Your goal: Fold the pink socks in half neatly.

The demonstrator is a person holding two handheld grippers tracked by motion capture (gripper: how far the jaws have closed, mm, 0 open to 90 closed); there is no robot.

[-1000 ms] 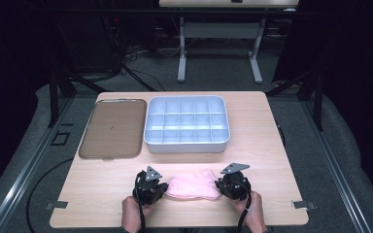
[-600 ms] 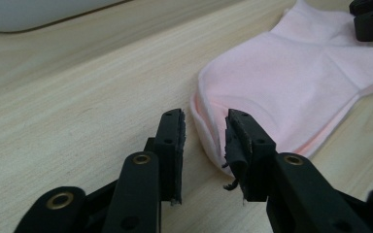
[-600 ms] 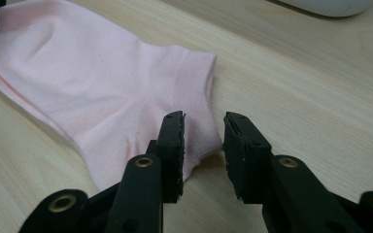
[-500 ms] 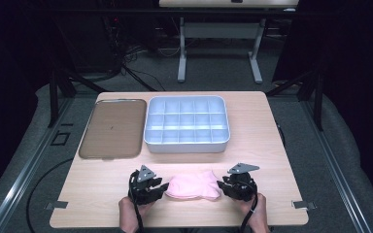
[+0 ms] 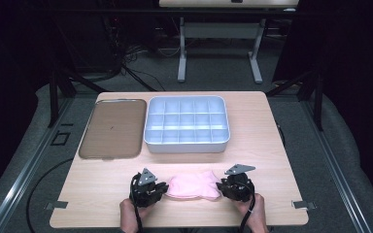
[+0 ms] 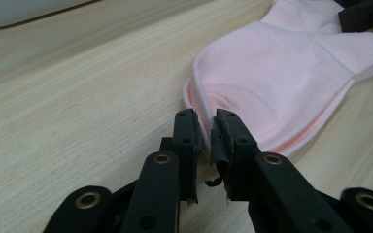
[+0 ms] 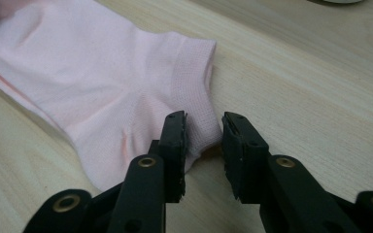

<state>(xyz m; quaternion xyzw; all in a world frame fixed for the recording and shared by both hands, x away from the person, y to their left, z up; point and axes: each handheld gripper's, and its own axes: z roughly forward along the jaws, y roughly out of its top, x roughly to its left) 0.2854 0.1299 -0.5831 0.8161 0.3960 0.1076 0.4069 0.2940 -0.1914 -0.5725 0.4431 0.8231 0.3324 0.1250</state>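
At the near edge of the table (image 5: 272, 121), a pink sock (image 5: 193, 185) lies flat between the left gripper (image 5: 161, 188) and the right gripper (image 5: 222, 187), well short of the divided bin (image 5: 187, 145) and brown tray (image 5: 112, 128). Left jaws, just closing, stand narrowly apart with the sock's toe edge between them; whether the pads press it is hard to tell. Right jaws, also just closing, stand open astride the cuff corner; both wrists are cut off at the frame's bottom.

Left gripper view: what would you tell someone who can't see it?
Two black jaws of the left gripper pinch the edge of pink socks lying flat on a light wooden table. The other gripper peeks in at the far end.
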